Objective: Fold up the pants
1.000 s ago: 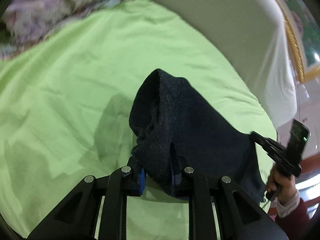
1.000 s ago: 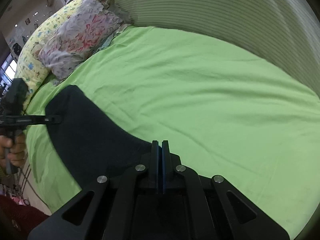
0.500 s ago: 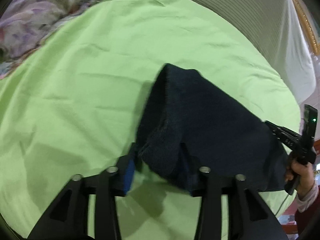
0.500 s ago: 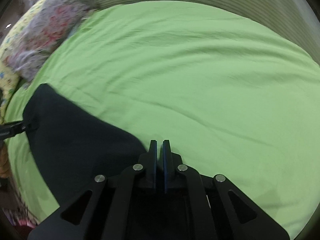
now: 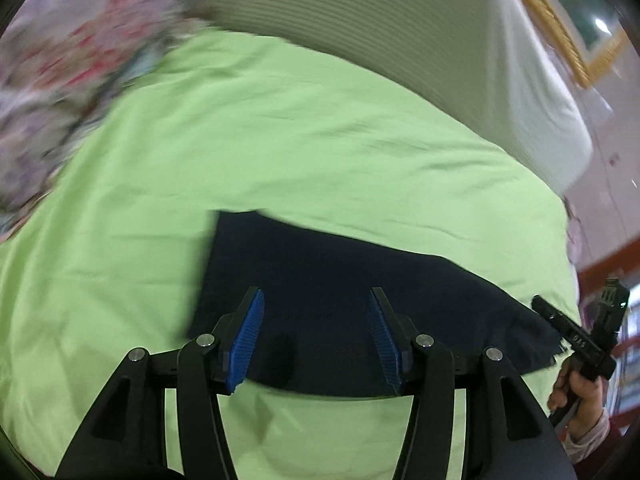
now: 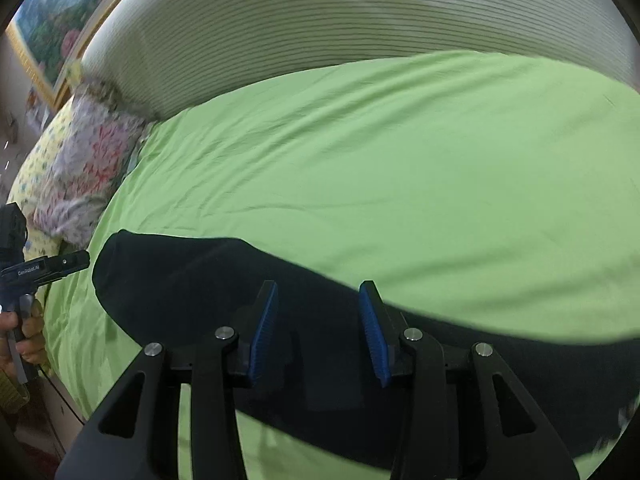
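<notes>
- Floral pillow (image 5: 60,92) sits at the far left, off the work zone; not a factor.
- Our left gripper (image 5: 316,334) hangs with its jaws spread wide and nothing between the blue pads (image 5: 248,336). It hovers over the left end of the pants (image 5: 340,280) and grips none of the cloth.
- The pants lie as one dark band across the green sheet (image 5: 280,140), near the front edge of the bed. The left end looks square and thick, so we judge it a doubled layer. Whether the layers line up we cannot tell: the fabric is too dark and the frame is blurred.
- Our right gripper (image 6: 318,326) is likewise spread apart and empty, poised over the right half of the same band (image 6: 192,280). From the left camera we see it (image 5: 560,324) just beside the frayed right end of the cloth.
- Step in hand, as we read it: one fold is laid down and let go of, and both tools are free to re-grasp.
- The next move calls for picking one short end, both grippers pinching its two corners through every layer.
- Then lift low and carry that end over onto the other end.
- Risk: thick soft knit, so a shallow pinch may catch the top layer only and peel the fold apart.
- The striped headboard (image 6: 360,40) and the open green sheet behind leave plenty of room.
</notes>
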`<state>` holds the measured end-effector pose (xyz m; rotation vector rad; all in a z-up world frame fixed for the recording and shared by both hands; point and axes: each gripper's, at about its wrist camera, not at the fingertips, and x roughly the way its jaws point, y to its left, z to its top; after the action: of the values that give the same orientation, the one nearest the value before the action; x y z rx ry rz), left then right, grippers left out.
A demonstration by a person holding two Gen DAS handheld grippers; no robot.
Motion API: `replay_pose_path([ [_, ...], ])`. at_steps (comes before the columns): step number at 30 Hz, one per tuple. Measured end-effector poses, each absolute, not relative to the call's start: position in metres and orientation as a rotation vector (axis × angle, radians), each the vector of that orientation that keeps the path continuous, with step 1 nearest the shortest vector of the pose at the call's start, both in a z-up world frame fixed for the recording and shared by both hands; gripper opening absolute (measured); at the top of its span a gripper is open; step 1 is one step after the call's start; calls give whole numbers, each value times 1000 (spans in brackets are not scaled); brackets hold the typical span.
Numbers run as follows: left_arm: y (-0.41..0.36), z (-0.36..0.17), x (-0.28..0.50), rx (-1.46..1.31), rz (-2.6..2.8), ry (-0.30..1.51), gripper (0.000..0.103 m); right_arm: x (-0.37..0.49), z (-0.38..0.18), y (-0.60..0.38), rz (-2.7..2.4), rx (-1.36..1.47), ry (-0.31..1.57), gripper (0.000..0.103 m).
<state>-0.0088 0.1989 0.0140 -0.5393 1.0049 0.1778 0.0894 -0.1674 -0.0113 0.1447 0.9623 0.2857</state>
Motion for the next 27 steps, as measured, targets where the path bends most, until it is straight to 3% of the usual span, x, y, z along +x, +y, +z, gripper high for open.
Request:
replay_pose_path([
  [20,-29,14,108,-253,-331,1169,62,-25,-20,-309,-103,447,910,44],
  [21,-38,14,112,-235,-355,1174,63,-28,-20,-313,-118,461,908,45],
  [23,-53,12,122,-203,-381,1179,65,-33,-23,-323,-158,494,908,57],
  [27,-87,9,138,-144,-441,1204,67,-43,-28,-337,-211,579,889,59],
])
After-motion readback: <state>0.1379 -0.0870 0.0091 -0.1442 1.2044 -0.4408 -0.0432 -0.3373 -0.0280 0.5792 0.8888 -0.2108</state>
